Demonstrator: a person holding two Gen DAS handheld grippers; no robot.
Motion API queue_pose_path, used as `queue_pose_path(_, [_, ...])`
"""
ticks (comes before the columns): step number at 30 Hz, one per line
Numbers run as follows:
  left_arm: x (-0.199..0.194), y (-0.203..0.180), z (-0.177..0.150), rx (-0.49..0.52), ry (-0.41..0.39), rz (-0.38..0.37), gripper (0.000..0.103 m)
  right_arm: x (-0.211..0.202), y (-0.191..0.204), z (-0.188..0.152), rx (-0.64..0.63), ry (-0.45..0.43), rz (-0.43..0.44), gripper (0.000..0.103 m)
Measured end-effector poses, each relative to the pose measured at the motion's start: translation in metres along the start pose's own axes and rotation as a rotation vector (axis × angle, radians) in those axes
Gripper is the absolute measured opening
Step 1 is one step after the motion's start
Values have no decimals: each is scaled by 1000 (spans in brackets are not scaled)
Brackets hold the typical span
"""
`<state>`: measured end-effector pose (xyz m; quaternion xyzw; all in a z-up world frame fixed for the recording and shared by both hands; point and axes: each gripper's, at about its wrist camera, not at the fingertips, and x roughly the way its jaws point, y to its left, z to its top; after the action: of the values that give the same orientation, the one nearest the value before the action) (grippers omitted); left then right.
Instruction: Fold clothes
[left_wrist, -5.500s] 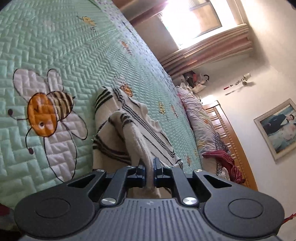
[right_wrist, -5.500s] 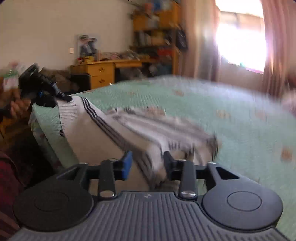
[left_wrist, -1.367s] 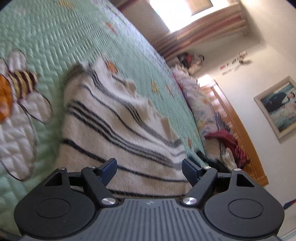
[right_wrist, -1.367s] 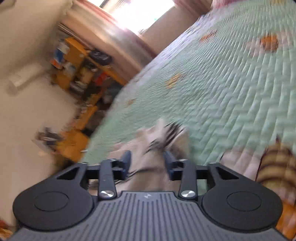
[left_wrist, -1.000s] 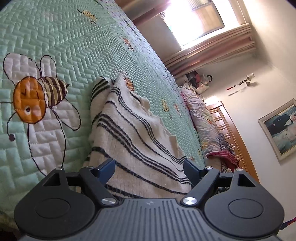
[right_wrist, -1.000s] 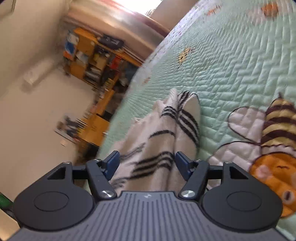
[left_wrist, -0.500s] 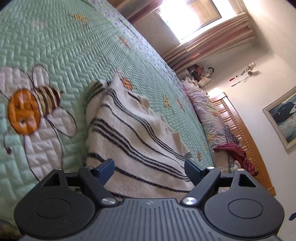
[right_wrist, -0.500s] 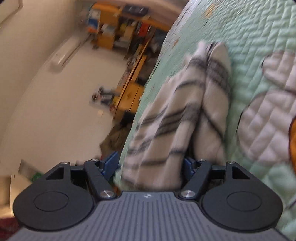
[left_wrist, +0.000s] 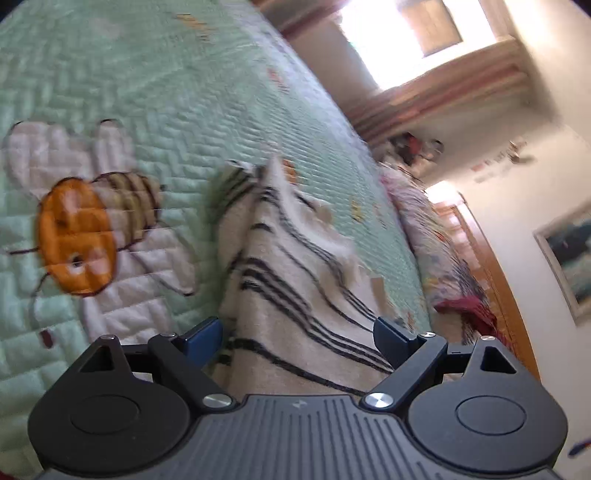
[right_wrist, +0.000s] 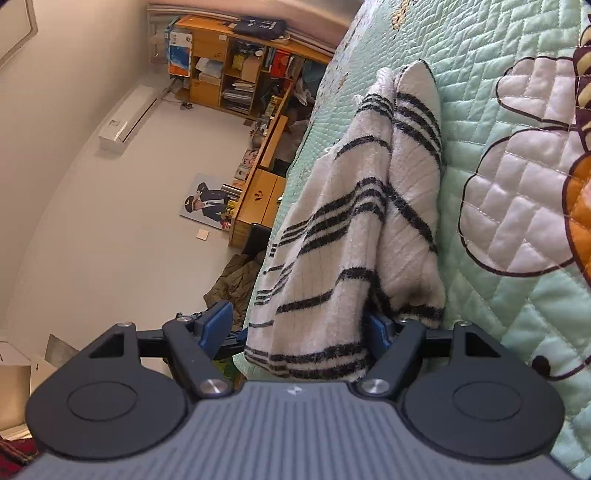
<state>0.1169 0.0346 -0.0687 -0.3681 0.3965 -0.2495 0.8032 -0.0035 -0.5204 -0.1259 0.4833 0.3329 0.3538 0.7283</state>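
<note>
The left gripper (left_wrist: 297, 341) has its jaws spread wide apart, with nothing pinched between them. In the gap lies the near end of the sweater (left_wrist: 295, 288), cream with thin black stripes, folded into a long bundle that runs straight ahead of the jaws along the quilt (left_wrist: 155, 85). Off the left jaw, stitched into the green quilt, sits an orange and white bee (left_wrist: 85, 236). Off the right jaw, farther out, are a red cloth (left_wrist: 469, 312) and a wooden headboard (left_wrist: 491, 280); this view is smeared by motion.

The right gripper (right_wrist: 297, 330) also stands with jaws well apart. The sweater (right_wrist: 354, 229) fills the space between them, its hem draped over the right jaw's blue pad, which is partly hidden; whether that pad touches the cloth I cannot tell. Beyond the right jaw spreads the quilt (right_wrist: 491, 59) with the bee's white wing. Beyond the left jaw, far off, are a wooden shelf (right_wrist: 229, 70) and a dresser (right_wrist: 262, 199) against the wall.
</note>
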Motion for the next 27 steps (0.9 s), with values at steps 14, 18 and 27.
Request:
queue_pose_path(14, [19, -43, -10, 329, 113, 24, 91, 5, 4, -5, -38, -4, -43, 80])
queue_pose_path(18, [18, -27, -4, 263, 111, 65, 91, 9, 12, -6, -78, 21, -76, 81])
queue_pose_path(27, [34, -10, 3, 177, 223, 32, 60, 18, 17, 4, -119, 76, -64, 80])
